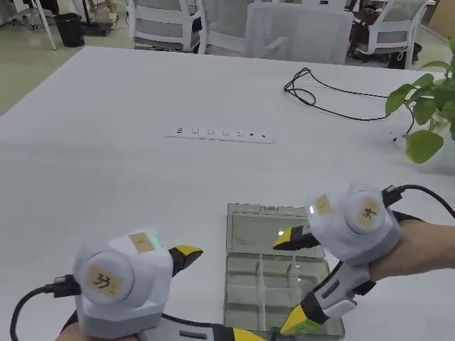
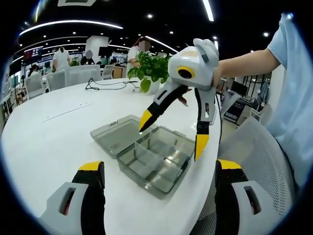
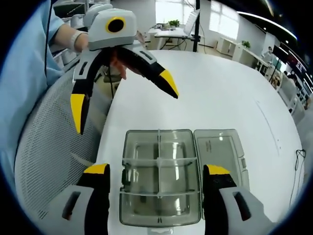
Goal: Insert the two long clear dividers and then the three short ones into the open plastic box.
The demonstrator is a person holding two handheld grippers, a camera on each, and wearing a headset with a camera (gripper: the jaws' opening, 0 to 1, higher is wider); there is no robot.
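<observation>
The clear plastic box (image 1: 245, 284) lies open at the table's near edge, its lid (image 1: 256, 231) flat behind it. Clear dividers (image 3: 159, 159) stand inside the box (image 3: 142, 210) and split it into several compartments, also seen in the left gripper view (image 2: 146, 152). My right gripper (image 1: 290, 285) hangs open just above the box, one jaw over the lid hinge and one at the near rim; its own view has it (image 3: 156, 170) straddling the box. My left gripper (image 1: 213, 295) is open, left of the box, and holds nothing. Each gripper faces the other (image 2: 172, 134) (image 3: 123, 98).
A white power strip (image 1: 220, 133) lies mid-table. A black cable (image 1: 320, 96) loops at the far right beside a green plant (image 1: 426, 114). Office chairs (image 1: 163, 25) line the far edge. A mesh chair (image 3: 54, 147) stands by the near edge.
</observation>
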